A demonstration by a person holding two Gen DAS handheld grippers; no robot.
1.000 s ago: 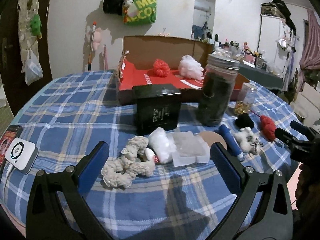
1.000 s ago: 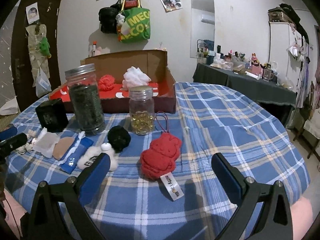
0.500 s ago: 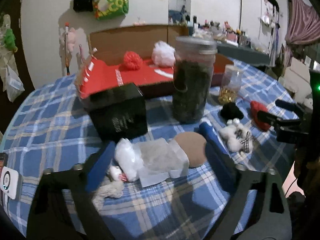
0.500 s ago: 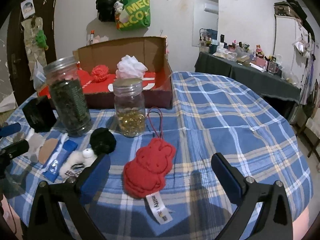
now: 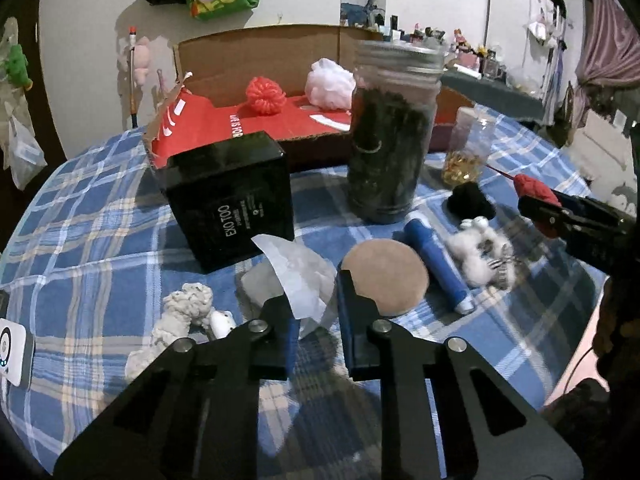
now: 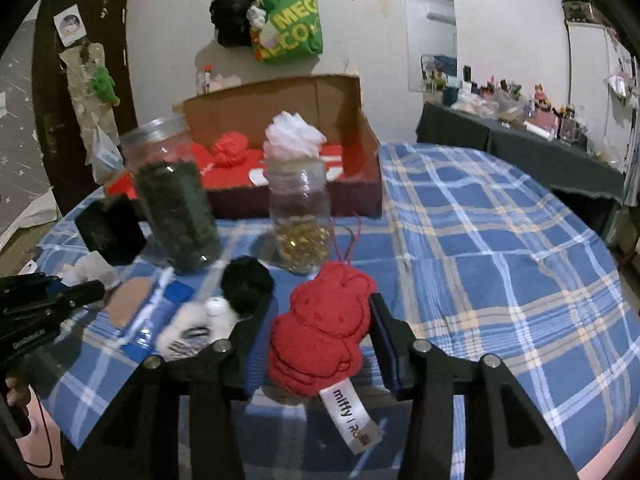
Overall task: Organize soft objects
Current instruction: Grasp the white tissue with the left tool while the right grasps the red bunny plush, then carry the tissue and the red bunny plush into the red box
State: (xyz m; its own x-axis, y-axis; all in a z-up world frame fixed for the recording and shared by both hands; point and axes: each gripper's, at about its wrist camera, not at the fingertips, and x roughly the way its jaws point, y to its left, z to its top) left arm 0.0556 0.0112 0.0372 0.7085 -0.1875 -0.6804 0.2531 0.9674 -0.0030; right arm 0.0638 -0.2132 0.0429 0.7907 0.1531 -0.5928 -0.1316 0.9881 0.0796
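My left gripper (image 5: 314, 320) is shut on a clear plastic bag of white cotton (image 5: 298, 276), low over the checked table. My right gripper (image 6: 322, 336) is shut on a red knitted bunny toy (image 6: 320, 328) with a white label. A cream rope toy (image 5: 176, 320) lies left of the left gripper. A white fluffy toy (image 5: 478, 254) and a black pom-pom (image 5: 470, 200) lie between the grippers. The cardboard box (image 5: 256, 56) at the back holds a red puff (image 5: 265, 95) and a white puff (image 5: 330, 84).
A black box (image 5: 232, 196), a tall jar of dark leaves (image 5: 390, 136) and a small jar (image 6: 300, 216) stand before the cardboard box. A tan round pad (image 5: 386, 276) and blue tube (image 5: 436, 264) lie nearby. A white device (image 5: 12, 350) sits at the left edge.
Both grippers moved forward and closed: the left one onto the bag of cotton, the right one onto the red bunny toy.
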